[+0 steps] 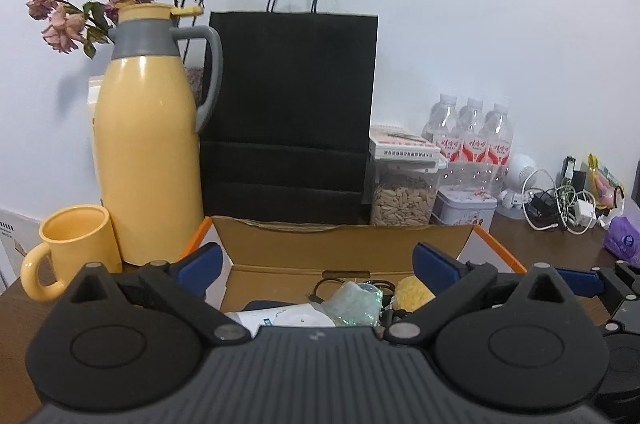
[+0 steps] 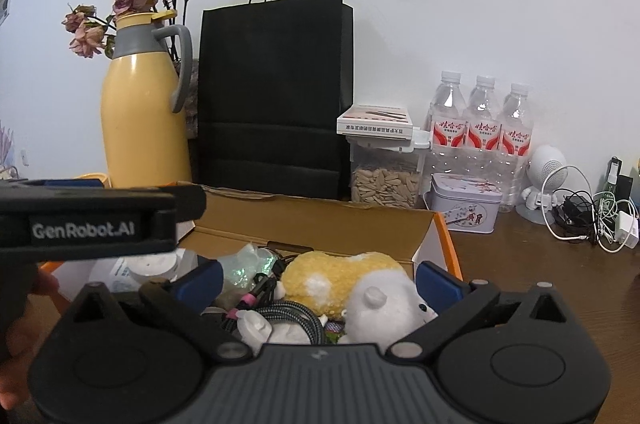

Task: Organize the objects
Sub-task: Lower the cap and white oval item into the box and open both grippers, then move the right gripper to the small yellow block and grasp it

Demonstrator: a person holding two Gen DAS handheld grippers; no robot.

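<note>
I hold both claws wide apart over the open cardboard box (image 2: 308,220), gripping nothing. My right claw (image 2: 318,282) hangs just above the stuffed toy (image 2: 360,288) and cables (image 2: 288,316) lying inside; my left claw (image 1: 316,260) frames the plastic wrap (image 1: 354,304) there.

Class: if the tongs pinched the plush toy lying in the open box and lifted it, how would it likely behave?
The plush toy looks fuzzy and stuffed, so it would probably squash and feel light. It lies against cables in the box, so one might snag and drag along.
</note>
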